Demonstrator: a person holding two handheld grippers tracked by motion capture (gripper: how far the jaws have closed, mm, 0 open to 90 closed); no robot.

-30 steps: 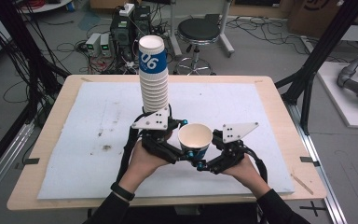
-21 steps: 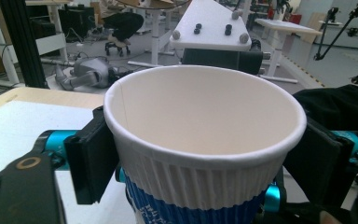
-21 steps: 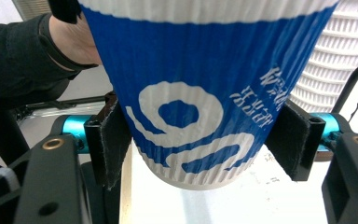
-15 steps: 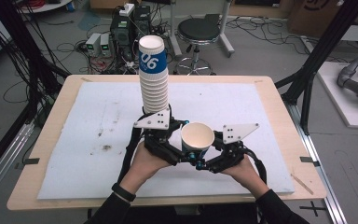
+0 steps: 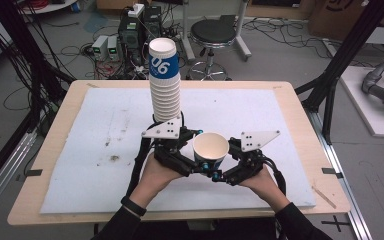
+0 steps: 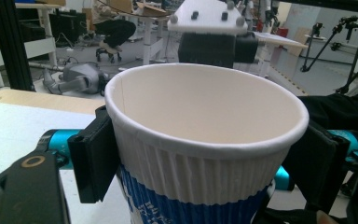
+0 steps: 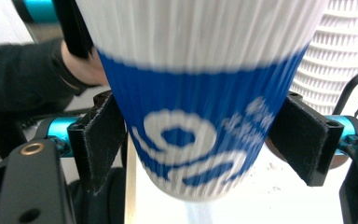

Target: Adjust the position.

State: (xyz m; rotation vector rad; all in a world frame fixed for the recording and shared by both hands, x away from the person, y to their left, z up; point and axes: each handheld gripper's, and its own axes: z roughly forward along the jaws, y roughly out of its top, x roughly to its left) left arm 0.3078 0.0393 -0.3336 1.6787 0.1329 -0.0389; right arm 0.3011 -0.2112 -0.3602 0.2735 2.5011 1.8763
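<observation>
A white and blue ribbed paper cup [image 5: 210, 146] hangs upright over the mat's front middle, between both grippers. My left gripper [image 5: 199, 168] has just been closing. In the left gripper view its pads [image 6: 93, 158] press the cup [image 6: 205, 107] just under the rim. My right gripper [image 5: 221, 175] has just been opening. In the right gripper view its jaws stand on either side of the cup's blurred lower blue band [image 7: 191, 116], close to it without a firm hold. A tall stack of like cups [image 5: 165, 85] stands just behind the left gripper.
A white mat [image 5: 105, 130] covers the wooden table [image 5: 305, 100]. The cup stack [image 7: 331, 56] is close behind the held cup. Black frame posts stand at the table's sides, and a stool and electronics stand on the floor beyond it.
</observation>
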